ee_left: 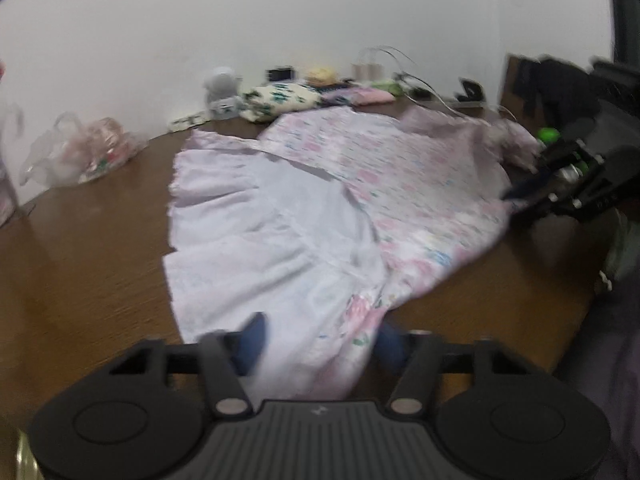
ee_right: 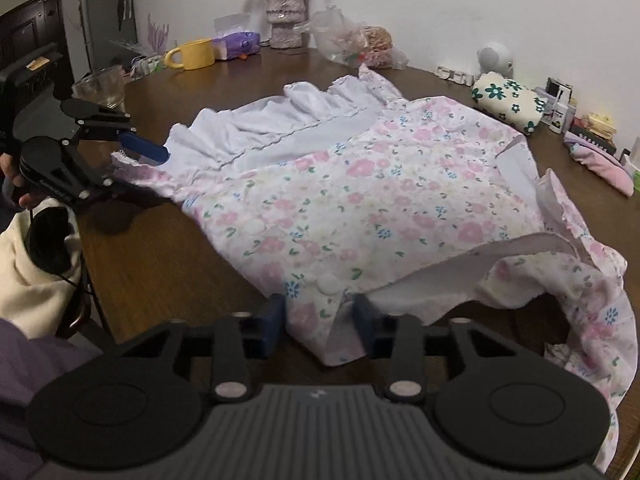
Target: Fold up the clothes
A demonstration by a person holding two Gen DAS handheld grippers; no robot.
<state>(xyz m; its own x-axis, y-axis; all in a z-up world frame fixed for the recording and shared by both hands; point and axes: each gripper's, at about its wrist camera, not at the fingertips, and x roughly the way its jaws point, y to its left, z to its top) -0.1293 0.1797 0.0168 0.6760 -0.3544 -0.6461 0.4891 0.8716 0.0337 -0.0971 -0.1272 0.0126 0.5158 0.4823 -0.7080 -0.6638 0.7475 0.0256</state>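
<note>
A pink floral dress (ee_right: 360, 200) with a white ruffled underside (ee_left: 280, 232) lies spread on the brown wooden table (ee_left: 80, 260). My left gripper (ee_left: 320, 340) is at the hem, its blue fingers on either side of the cloth with the fabric between them; it also shows in the right wrist view (ee_right: 140, 152) at the hem corner. My right gripper (ee_right: 320, 320) has its blue fingers on either side of a folded floral edge near a white button. It shows in the left wrist view (ee_left: 532, 192) at the dress's right edge.
Along the far wall stand a vase with flowers (ee_right: 285, 12), a yellow mug (ee_right: 194, 54), a tissue pack (ee_right: 236, 42), plastic bags (ee_right: 360, 44), a flowered pouch (ee_right: 508, 102), a white round device (ee_right: 494, 58) and folded pink cloth (ee_right: 600, 160). A glass (ee_right: 100, 88) stands at the left.
</note>
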